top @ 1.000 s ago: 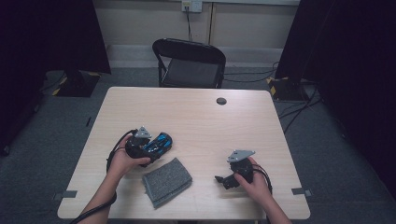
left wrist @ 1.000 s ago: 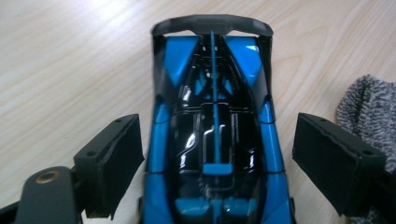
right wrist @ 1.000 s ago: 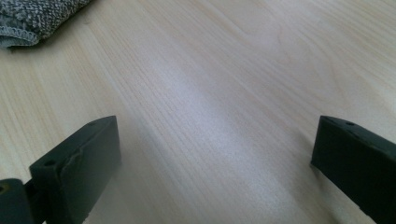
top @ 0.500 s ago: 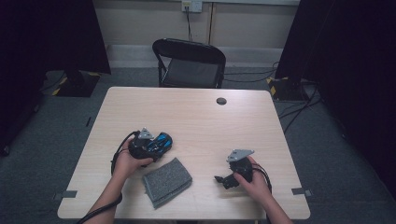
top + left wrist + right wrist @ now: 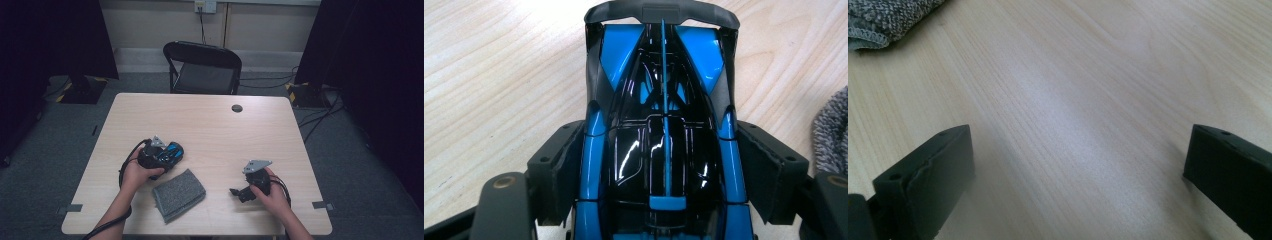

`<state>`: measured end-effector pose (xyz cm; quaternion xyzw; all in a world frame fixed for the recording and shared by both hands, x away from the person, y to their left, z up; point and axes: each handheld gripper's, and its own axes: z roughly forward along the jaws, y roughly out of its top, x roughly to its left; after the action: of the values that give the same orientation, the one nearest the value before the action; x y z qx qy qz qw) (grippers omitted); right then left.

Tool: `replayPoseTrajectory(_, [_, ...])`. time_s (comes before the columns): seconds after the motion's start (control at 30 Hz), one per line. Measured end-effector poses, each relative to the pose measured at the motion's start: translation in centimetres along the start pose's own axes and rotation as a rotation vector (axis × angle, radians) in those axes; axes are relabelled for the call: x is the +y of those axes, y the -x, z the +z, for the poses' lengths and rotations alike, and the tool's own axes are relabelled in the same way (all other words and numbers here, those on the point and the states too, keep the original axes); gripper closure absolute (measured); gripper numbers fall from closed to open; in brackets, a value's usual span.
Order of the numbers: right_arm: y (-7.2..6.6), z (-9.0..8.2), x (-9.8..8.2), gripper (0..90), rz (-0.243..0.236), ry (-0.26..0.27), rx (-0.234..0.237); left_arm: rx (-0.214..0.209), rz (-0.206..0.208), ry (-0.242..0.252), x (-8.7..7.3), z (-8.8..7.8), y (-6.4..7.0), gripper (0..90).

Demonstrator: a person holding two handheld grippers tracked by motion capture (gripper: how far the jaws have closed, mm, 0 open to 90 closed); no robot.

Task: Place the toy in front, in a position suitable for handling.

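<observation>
While the toy car (image 5: 663, 130) sits between them, left fingers (image 5: 558, 170) clamp its sides.

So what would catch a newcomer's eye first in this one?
The glossy blue and black toy car, clamped between the left gripper's pads, whose jaws have just been closing on its sides, at the table's left front. Next, the grey cloth lying beside it, and the right gripper open over bare wood.
</observation>
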<state>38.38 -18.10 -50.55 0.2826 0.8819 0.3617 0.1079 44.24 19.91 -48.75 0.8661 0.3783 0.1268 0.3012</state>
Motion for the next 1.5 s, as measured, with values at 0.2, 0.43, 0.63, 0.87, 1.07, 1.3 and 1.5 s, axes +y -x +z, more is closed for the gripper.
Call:
replayPoseTrajectory(0.2, [0.0,0.0,0.0,0.0,0.000,0.000,0.000,0.007,0.001,-0.005,0.6,-0.6,-0.1,27.8])
replayPoseTrajectory(0.43, [0.0,0.0,0.0,0.0,0.000,0.000,0.000,0.000,-0.016,-0.019,0.8,-0.6,-0.2,28.1])
replayPoseTrajectory(0.63, [0.0,0.0,0.0,0.0,-0.001,0.001,0.000,0.016,-0.001,-0.004,0.9,-0.3,-0.1,28.0])
replayPoseTrajectory(0.87, [0.0,0.0,0.0,0.0,-0.001,0.001,0.000,0.044,0.030,0.042,0.4,0.1,0.0,23.3])
replayPoseTrajectory(1.07, [0.0,0.0,0.0,0.0,-0.001,0.001,0.000,0.042,-0.004,0.044,0.1,-0.1,-0.4,17.1])
replayPoseTrajectory(1.3, [0.0,0.0,0.0,0.0,-0.001,0.001,0.000,0.035,-0.012,0.066,-0.1,-0.2,-0.1,17.9])
replayPoseTrajectory(1.5, [0.0,0.0,0.0,0.0,-0.001,0.001,0.000,0.030,-0.037,0.044,1.9,1.0,-0.5,17.5])
